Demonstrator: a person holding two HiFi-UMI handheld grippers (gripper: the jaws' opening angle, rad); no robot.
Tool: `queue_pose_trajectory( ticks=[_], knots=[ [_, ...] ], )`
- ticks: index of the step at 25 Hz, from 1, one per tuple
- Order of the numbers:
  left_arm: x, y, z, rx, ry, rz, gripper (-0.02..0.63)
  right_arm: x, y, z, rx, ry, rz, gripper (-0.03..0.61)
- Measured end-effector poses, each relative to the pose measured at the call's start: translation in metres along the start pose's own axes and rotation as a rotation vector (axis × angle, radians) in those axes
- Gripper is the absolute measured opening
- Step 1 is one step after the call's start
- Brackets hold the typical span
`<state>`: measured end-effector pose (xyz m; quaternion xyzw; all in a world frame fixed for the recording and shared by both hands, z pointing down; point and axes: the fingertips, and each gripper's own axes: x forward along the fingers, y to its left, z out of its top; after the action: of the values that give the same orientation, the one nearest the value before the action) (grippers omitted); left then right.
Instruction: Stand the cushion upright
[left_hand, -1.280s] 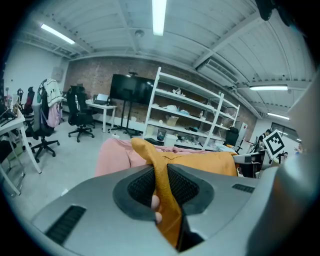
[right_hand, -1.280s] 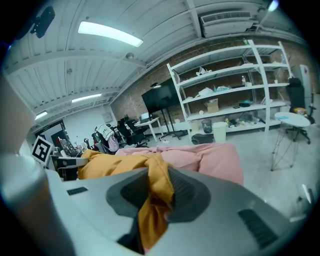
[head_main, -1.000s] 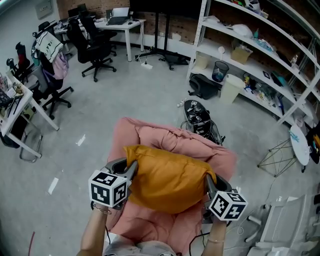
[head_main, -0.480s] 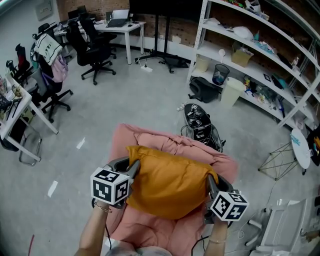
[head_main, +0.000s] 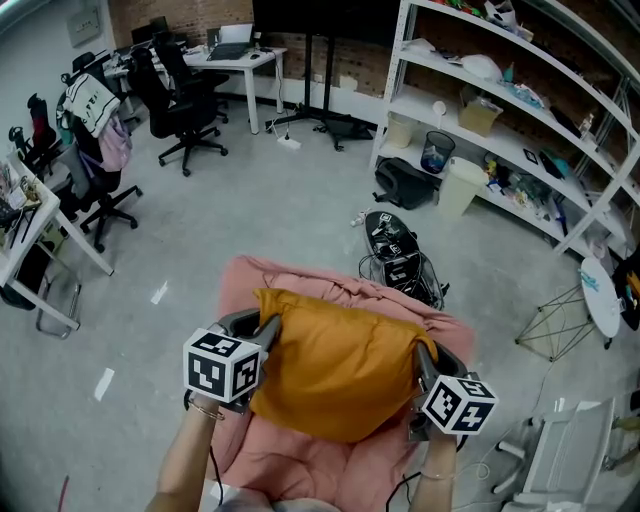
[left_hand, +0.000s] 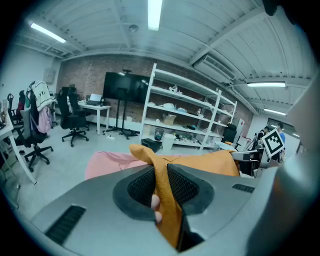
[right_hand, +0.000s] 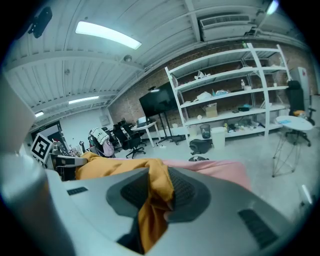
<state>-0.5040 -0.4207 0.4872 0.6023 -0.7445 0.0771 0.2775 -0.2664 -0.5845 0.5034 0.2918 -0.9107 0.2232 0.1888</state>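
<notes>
Left gripper view alone shows tongs (left_hand: 161, 175) pinching cushion (left_hand: 210, 161).

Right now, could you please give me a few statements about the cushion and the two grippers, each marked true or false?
1. The left gripper is shut on a corner of the orange cushion. True.
2. The right gripper is open with nothing between its jaws. False: its jaws pinch the cushion's fabric as well.
3. The cushion lies flat on the bare floor. False: it is over the pink padded seat, held by both grippers.
4. The two grippers grip the cushion at opposite sides. True.
</notes>
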Motion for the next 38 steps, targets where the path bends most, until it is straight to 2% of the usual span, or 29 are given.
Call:
queue_pose_trajectory(
  ticks=[8, 15, 20, 27, 38],
  knots=[
    [0.017, 0.009, 0.0, -0.022, 0.002, -0.009, 0.064, 0.016, -0.007, -0.001, -0.006, 0.0, -0.016, 0.101],
    [0.022, 0.011, -0.002, -0.023, 0.036, -0.023, 0.067, 0.018, -0.009, -0.003, -0.027, 0.003, -0.046, 0.121],
    [0.023, 0.017, -0.002, -0.037, 0.046, -0.001, 0.099, 0.016, -0.012, -0.003, -0.046, 0.002, -0.072, 0.141],
    [0.016, 0.028, -0.006, -0.029, 0.073, 0.017, 0.193, 0.009, -0.016, -0.006, -0.029, -0.012, -0.089, 0.181],
    [-0.013, 0.044, -0.001, -0.078, 0.029, 0.033, 0.212, -0.002, -0.005, -0.002, -0.046, -0.021, -0.082, 0.206]
  ],
)
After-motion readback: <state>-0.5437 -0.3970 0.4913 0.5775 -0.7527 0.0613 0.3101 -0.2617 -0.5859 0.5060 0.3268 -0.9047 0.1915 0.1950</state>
